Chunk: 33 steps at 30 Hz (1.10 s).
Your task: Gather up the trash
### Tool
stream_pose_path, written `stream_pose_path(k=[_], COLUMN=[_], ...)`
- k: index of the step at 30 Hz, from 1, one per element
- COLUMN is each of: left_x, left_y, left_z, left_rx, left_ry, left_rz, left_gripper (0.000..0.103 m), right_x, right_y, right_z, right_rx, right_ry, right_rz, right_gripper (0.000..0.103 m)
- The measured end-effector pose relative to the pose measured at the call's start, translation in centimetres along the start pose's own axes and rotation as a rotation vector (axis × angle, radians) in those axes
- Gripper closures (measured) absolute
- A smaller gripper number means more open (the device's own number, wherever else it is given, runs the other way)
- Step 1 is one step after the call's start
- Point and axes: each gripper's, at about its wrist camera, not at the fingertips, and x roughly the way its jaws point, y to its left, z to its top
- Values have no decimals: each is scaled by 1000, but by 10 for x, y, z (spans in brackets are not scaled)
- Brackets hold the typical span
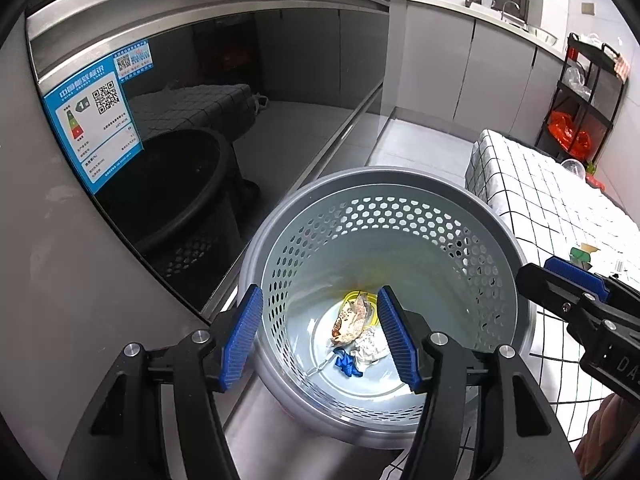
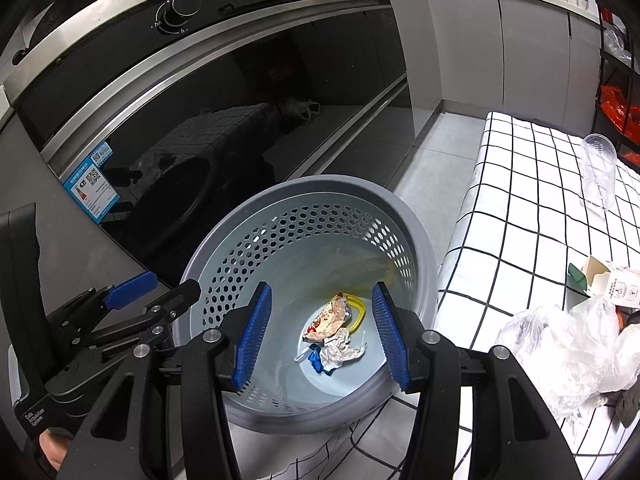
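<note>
kitchen floor (image 2: 436, 148), with a dark glass oven door (image 1: 224, 120) left of the grey perforated bin (image 1: 400, 184). left gripper (image 1: 320, 334) hangs over the bin mouth, fingers released, nothing between them. bin bottom holds the trash: a snack wrapper (image 2: 326, 320), crumpled paper (image 2: 340, 350) and a blue scrap (image 2: 316, 362). right gripper (image 2: 322, 336) hangs over the bin too, fingers released and empty. right of the bin, a checked tabletop (image 2: 532, 208) carries a clear cup (image 2: 599, 170), a plastic bag (image 2: 560, 344) and a carton (image 2: 612, 282).
</note>
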Motion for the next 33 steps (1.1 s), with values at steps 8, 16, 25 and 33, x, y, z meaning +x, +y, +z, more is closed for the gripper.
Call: stream_pose_path(k=[8,16,25,33], left_x=[-10,-20,-26,-37], left_y=[-1,-9,-33,-56], left_z=[-2,-4,-10,-19], left_rx=[3,17,47,85], left_ry=[-13,-25,-28,-38], left_rz=[-14,-35,-85,-137], left_gripper=[33,27,22,21], right_x=[-13,-33,-58,-85], right_y=[0,-9,-28,-54], right_z=[-7,-21,-43,-61], right_rx=[7,45,85,148], right_ry=[-19,-41,-64,-104], right_rz=[-10,-25,-92,-146], right_gripper=[48,39,38,35])
